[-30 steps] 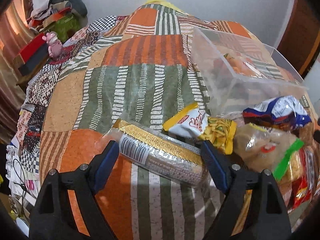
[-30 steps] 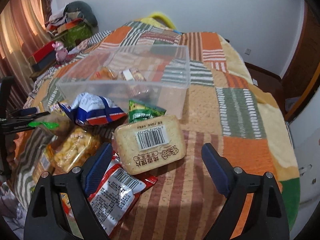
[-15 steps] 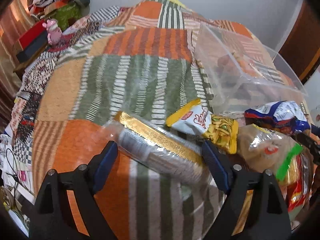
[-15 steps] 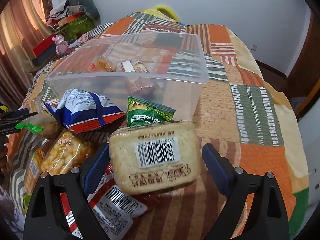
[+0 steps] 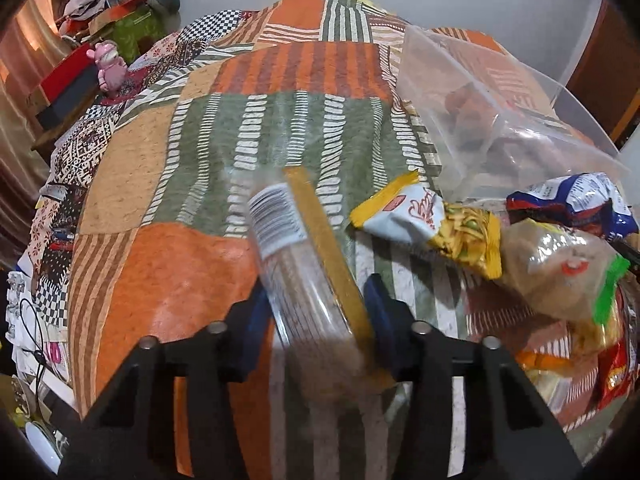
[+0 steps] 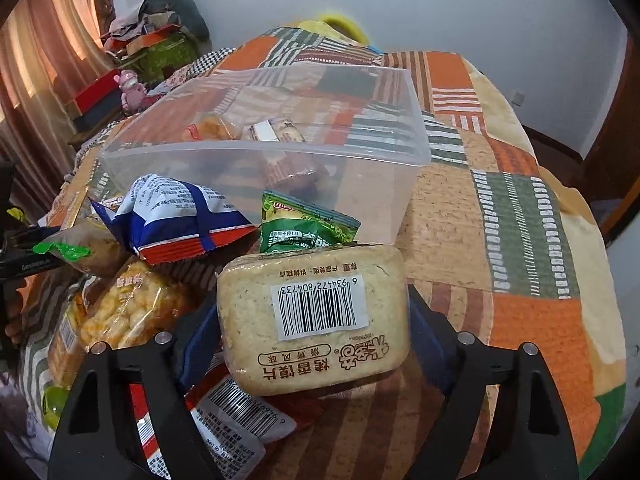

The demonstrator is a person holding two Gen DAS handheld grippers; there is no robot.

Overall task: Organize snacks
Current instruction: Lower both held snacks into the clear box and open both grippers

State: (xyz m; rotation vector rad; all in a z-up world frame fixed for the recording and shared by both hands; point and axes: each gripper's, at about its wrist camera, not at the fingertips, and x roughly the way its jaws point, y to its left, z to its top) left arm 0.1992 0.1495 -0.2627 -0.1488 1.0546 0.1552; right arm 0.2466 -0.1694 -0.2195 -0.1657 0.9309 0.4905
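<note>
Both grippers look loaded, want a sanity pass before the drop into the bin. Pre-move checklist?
1. Left gripper shut on the biscuit sleeve: ok.
2. Sleeve secure: cannot tell; it is blurred and angled between the fingers.
3. Right gripper shut on the bread pack: ok, pads on both sides.
4. Clear bin open on top: ok.
5. Room in the bin: ok, only a few snacks inside.
6. Path to the bin: cannot tell; the blue chip bag and green packet lie against its front wall.

Left hand-held gripper point(image 5: 316, 312): matte black angular frame, triangular cut-outs, round silver screw heads along top edges, dark blue fingers point(image 5: 378, 312). Right hand-held gripper point(image 6: 312, 332): same black frame, silver screws, blue fingers point(image 6: 198, 344).
</note>
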